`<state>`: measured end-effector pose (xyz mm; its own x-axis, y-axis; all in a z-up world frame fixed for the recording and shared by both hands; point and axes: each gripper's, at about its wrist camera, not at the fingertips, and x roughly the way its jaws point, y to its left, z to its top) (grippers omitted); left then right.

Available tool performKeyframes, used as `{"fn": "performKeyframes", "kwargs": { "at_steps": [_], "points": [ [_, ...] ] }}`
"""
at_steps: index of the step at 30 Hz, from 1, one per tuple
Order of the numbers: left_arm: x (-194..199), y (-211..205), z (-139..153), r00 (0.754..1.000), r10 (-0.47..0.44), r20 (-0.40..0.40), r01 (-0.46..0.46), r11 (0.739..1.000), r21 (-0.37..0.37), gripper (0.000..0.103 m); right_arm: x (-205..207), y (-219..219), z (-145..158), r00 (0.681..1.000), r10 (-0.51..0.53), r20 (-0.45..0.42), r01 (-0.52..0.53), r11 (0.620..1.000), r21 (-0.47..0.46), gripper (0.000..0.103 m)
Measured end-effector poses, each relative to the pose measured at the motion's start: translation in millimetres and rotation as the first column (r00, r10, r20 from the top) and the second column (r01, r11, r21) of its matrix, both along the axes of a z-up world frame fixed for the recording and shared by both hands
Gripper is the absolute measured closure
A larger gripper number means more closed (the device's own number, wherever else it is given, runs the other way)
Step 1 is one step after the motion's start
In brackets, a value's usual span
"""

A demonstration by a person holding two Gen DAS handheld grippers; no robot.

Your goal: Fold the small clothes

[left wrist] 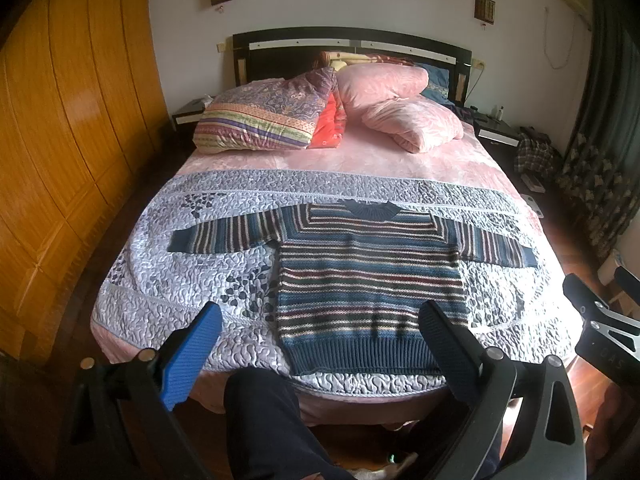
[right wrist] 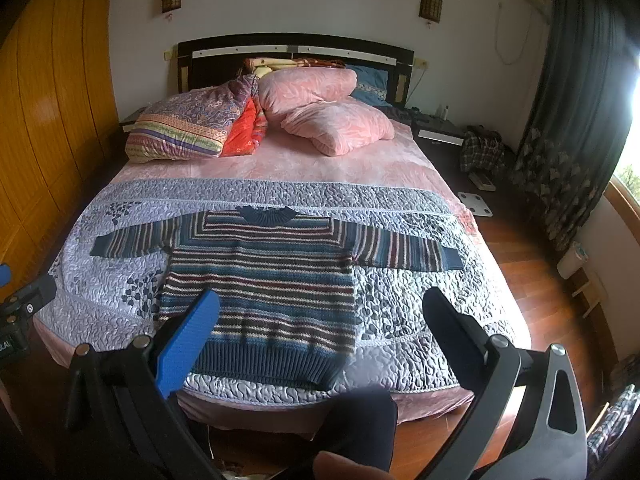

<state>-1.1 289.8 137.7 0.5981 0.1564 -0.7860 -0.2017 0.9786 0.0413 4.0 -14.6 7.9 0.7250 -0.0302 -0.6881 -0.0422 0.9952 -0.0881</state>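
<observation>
Standing at the foot of the bed, you held both tools back from the cloth with nothing in them. Your left gripper [left wrist: 320,334] had its fingers spread wide, and your right gripper [right wrist: 320,320] was parted just as far; a dark trouser leg [left wrist: 264,420] showed below them at 6 o'clock.

Just beyond the fingertips the striped knit sweater [left wrist: 368,280] lay face up and flat on the lilac quilted bedspread [left wrist: 160,280], hem toward you, collar [left wrist: 372,210] at 12 o'clock. Its left sleeve [left wrist: 228,234] reached out to 9 o'clock and its right sleeve [right wrist: 404,250] to 3 o'clock, both straight and clear of the body.

I judged that folding had not begun, and that a sleeve was the sensible first move. You would have done well to pinch each cuff at its edge, catching only the sleeve and not the quilt beneath, then lay it across the chest square to the stripes. Thick knit tends to stretch and sag, so a low, slow carry suited it.

Farther off at 12 o'clock, the pink pillows [left wrist: 400,112] and the patterned pillow [left wrist: 260,116] sat against the dark headboard [left wrist: 352,46], well apart from the work.
</observation>
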Motion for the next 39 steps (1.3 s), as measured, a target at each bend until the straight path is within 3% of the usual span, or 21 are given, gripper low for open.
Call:
{"fn": "performKeyframes", "kwargs": {
  "at_steps": [13, 18, 21, 23, 27, 30, 31, 32, 34, 36, 39],
  "points": [
    [10, 2, -5, 1.0, 0.028, -0.013, -0.028, 1.0, -0.014, 0.004, 13, 0, -4, 0.999, 0.037, -0.003, -0.037, 0.999, 0.004, 0.003],
    [38, 9, -27, 1.0, -0.006, -0.029, 0.004, 0.996, -0.095, 0.004, 27, -11, -12, 1.0, 0.018, -0.005, -0.018, 1.0, -0.009, 0.003],
    [61, 18, -52, 0.999, -0.037, -0.007, 0.036, 0.99, -0.134, 0.004, 45, -25, -29, 1.0, 0.021, 0.013, -0.021, 1.0, 0.004, 0.003],
    [77, 22, -67, 0.994, -0.104, 0.026, 0.107, 0.978, -0.18, 0.004, 62, -47, -51, 0.996, 0.076, 0.036, -0.079, 0.992, 0.093, 0.003],
    [115, 17, -105, 0.98, -0.198, 0.006, 0.196, 0.966, -0.166, 0.004, 116, -115, -112, 0.995, -0.02, -0.098, 0.042, 0.975, 0.219, 0.003],
    [136, 13, -128, 0.975, -0.223, -0.028, 0.214, 0.961, -0.176, 0.004, 153, -182, -159, 0.983, -0.102, -0.153, 0.151, 0.923, 0.353, 0.003],
    [143, 12, -135, 0.974, -0.222, -0.043, 0.21, 0.959, -0.192, 0.004, 167, -209, -180, 0.971, -0.141, -0.194, 0.208, 0.898, 0.387, 0.006],
    [152, 11, -143, 0.973, -0.223, -0.06, 0.206, 0.954, -0.216, 0.004, 179, -231, -199, 0.957, -0.165, -0.238, 0.256, 0.867, 0.427, 0.02],
    [159, 13, -154, 0.974, -0.218, -0.063, 0.198, 0.952, -0.233, 0.004, 202, -273, -236, 0.924, -0.209, -0.321, 0.354, 0.789, 0.503, 0.04],
    [169, 10, -163, 0.976, -0.212, -0.055, 0.195, 0.955, -0.224, 0.004, 218, -308, -267, 0.891, -0.242, -0.383, 0.431, 0.714, 0.552, 0.039],
    [187, 9, -180, 0.979, -0.194, -0.06, 0.176, 0.958, -0.227, 0.004, 243, -363, -316, 0.843, -0.287, -0.455, 0.535, 0.54, 0.65, 0.043]
  ]
}}
